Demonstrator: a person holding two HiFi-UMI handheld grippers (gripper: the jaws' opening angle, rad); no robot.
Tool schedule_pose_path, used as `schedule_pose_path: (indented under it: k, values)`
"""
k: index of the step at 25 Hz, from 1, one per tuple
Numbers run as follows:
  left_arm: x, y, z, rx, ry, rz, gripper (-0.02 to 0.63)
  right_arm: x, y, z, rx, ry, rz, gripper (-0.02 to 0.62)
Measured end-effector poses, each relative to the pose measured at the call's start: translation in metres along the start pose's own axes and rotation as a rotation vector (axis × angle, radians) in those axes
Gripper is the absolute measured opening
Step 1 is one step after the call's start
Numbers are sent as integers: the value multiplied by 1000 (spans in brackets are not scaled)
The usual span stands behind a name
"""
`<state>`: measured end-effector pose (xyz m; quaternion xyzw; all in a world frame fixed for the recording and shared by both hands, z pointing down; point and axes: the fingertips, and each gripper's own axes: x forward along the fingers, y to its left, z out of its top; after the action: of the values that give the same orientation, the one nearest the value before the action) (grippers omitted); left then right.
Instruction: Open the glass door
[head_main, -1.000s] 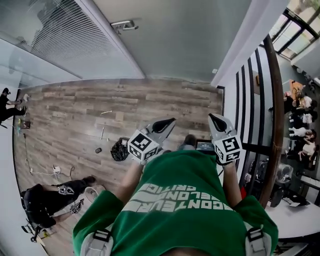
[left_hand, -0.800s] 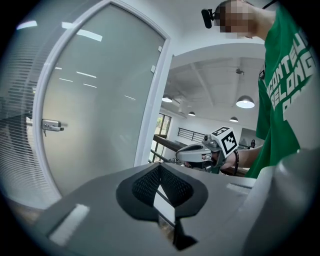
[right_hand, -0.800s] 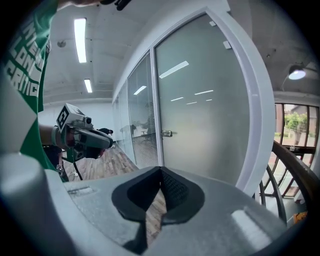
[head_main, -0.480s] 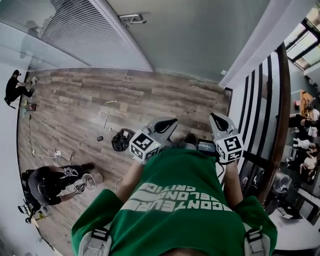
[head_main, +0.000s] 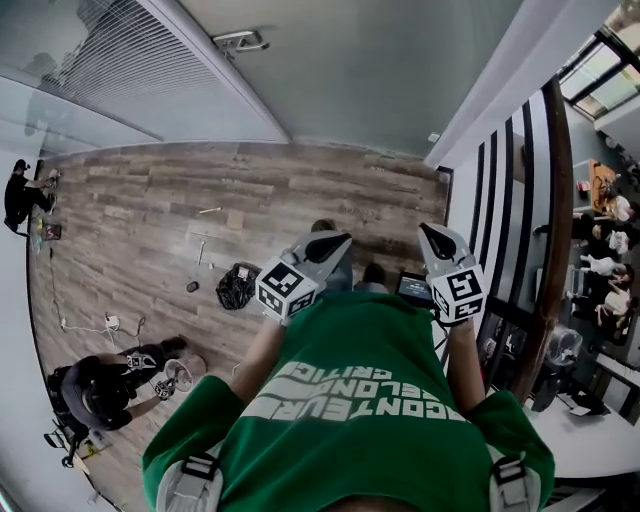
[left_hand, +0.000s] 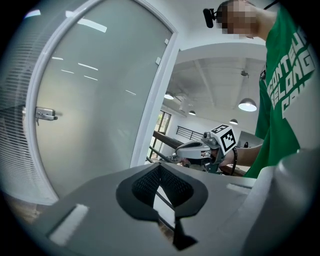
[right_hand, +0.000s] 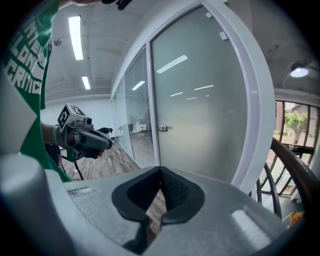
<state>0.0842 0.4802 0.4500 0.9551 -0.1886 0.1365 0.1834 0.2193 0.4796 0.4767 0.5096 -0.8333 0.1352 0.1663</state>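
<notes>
The left gripper (head_main: 335, 242) and right gripper (head_main: 430, 236) hung side by side, jaws together on nothing, well apart from the door (right_hand: 200, 110) and its handle (right_hand: 161, 128).

Wood-plank floor (head_main: 300, 190) is seen. A black bag (head_main: 237, 287), a small dark item (head_main: 192, 286) just beside it and a white cable (head_main: 85, 325) are laid on it. A crouched person (head_main: 100, 390) is seen near the cable.

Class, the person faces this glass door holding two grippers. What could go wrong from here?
The left gripper and right gripper both have jaws together, so either could bump the handle rather than grasp it. The handle is small and metal; a grip may slip. The railing nearby could catch an elbow.
</notes>
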Motion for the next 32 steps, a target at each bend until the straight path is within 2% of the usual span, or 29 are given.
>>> schedule_pose_path:
  k: [5,11,15,21,32]
  values:
    - [21,17,21,34,-16,-67,17,3,-15,4,33,9,-63,-8]
    - [26,63,45,37,-27,-89,17,43,-29,32,24,14,-89,-8]
    - [19,107,60,45,-39,-66,17,79,-43,59,14,-9,-100,-8]
    - [1,166,71,13,-63,-17,17,133,-51,89,-3,-3,-86,-8]
    - [-42,246,85,-23,-110,53,17,214,-21,132,-61,24,-18,-8]
